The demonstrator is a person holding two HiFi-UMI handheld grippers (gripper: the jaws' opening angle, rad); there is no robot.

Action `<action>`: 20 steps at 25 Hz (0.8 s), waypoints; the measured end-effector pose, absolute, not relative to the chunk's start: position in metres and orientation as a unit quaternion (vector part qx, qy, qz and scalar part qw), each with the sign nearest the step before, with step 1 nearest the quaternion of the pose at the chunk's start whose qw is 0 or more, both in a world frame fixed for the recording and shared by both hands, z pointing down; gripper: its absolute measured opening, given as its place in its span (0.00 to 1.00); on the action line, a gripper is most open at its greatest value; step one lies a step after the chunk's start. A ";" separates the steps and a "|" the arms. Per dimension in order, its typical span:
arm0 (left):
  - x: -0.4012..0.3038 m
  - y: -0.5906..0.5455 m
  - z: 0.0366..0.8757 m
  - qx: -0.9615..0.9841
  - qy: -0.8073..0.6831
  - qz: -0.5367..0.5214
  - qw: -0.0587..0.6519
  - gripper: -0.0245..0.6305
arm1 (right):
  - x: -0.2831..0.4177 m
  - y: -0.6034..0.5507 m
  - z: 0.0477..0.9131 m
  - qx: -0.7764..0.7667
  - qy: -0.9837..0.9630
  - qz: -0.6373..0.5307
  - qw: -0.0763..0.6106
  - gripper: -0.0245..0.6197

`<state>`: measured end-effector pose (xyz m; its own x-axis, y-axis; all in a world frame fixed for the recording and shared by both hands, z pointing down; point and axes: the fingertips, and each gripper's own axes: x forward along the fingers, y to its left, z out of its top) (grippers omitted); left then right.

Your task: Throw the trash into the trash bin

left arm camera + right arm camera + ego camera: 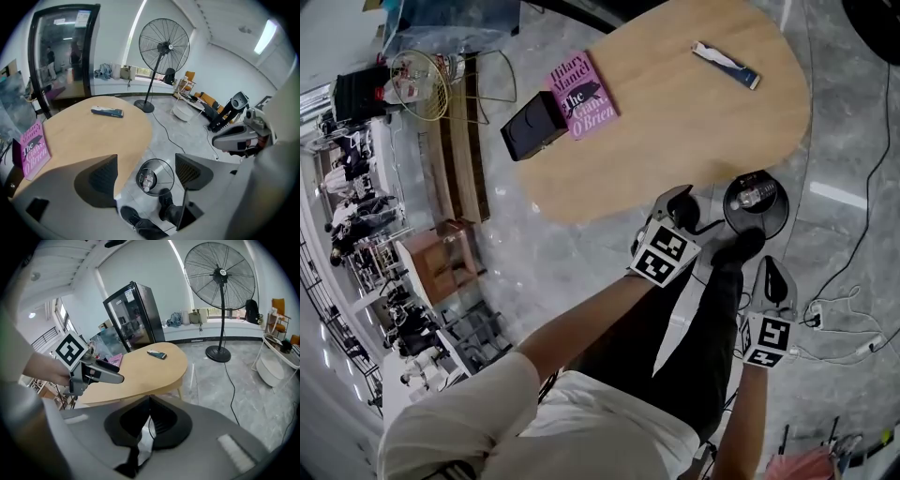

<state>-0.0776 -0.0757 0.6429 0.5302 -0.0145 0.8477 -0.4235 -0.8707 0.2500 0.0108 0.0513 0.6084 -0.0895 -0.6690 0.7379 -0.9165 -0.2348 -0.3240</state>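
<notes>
A black wire trash bin stands on the floor beside the wooden table, with a clear plastic bottle lying inside it. My left gripper hangs just left of the bin and is open. In the left gripper view the bin and the bottle show between the spread jaws of the left gripper. My right gripper is lower right of the bin; its jaws meet, and nothing shows between them. A blue and white packet lies on the table's far end.
A pink book and a black box lie at the table's left end. The person's dark legs and shoe stand next to the bin. Cables and a power strip lie on the floor at right. A tall standing fan stands beyond the table.
</notes>
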 end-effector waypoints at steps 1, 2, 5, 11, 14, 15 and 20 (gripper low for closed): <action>-0.079 -0.082 0.644 0.847 -0.133 0.466 0.217 0.63 | 0.007 0.050 0.611 0.656 -0.603 0.429 0.145 0.05; -0.079 -0.089 0.644 0.848 -0.136 0.466 0.214 0.63 | 0.004 0.048 0.612 0.655 -0.605 0.430 0.144 0.05; -0.080 -0.109 0.644 0.850 -0.144 0.463 0.206 0.63 | -0.003 0.042 0.613 0.652 -0.609 0.430 0.141 0.05; -0.072 -0.135 0.640 0.855 -0.130 0.471 0.174 0.63 | -0.006 0.038 0.616 0.653 -0.605 0.434 0.139 0.05; -0.065 -0.144 0.642 0.857 -0.115 0.477 0.159 0.63 | -0.004 0.041 0.619 0.655 -0.598 0.440 0.137 0.05; -0.062 -0.148 0.643 0.858 -0.110 0.478 0.154 0.63 | -0.003 0.041 0.620 0.657 -0.595 0.442 0.136 0.05; -0.047 -0.164 0.649 0.860 -0.077 0.490 0.119 0.63 | 0.004 0.039 0.626 0.666 -0.583 0.448 0.128 0.05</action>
<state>-0.0469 -0.1641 0.6494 0.5082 -0.0164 0.8611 -0.2493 -0.9598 0.1289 0.0039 0.0392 0.6262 -0.0799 -0.6610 0.7461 -0.8909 -0.2884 -0.3510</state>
